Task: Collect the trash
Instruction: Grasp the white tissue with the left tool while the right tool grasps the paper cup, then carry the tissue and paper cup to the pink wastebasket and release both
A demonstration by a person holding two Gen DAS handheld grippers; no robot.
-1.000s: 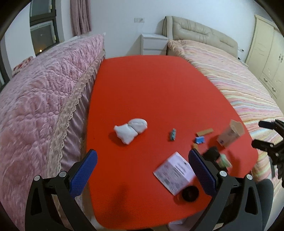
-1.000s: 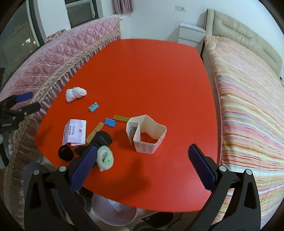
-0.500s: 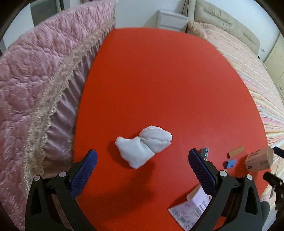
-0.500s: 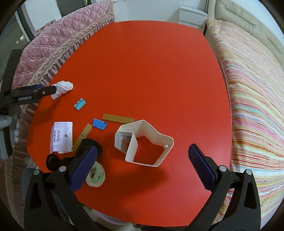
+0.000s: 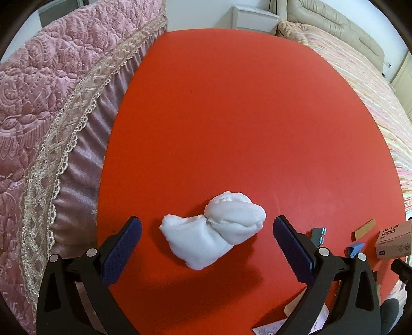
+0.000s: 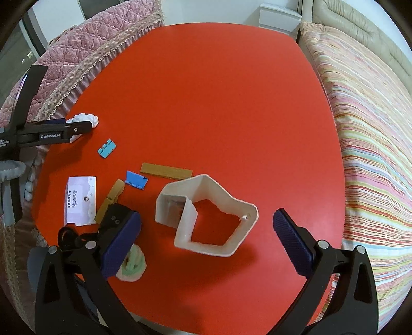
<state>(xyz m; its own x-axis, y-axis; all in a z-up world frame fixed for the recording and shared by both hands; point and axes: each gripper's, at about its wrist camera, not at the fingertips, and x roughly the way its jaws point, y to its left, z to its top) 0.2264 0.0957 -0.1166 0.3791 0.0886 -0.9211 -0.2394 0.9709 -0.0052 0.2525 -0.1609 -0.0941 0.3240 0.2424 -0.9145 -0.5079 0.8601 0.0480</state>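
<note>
A red worktop (image 6: 231, 103) stands between a pink quilted bed (image 6: 77, 59) on the left and a striped bed (image 6: 373, 141) on the right, with a white nightstand (image 6: 279, 18) at the far wall. The left gripper (image 5: 207, 233) has its jaws released on either side of a white wad (image 5: 213, 232). Further right lie a white card (image 6: 81, 201), blue scraps (image 6: 106, 149) and brown strips (image 6: 166, 171). The right gripper (image 6: 207, 233), jaws released, hovers over an open-sided cardboard box (image 6: 206, 219); inside, only red worktop shows.
</note>
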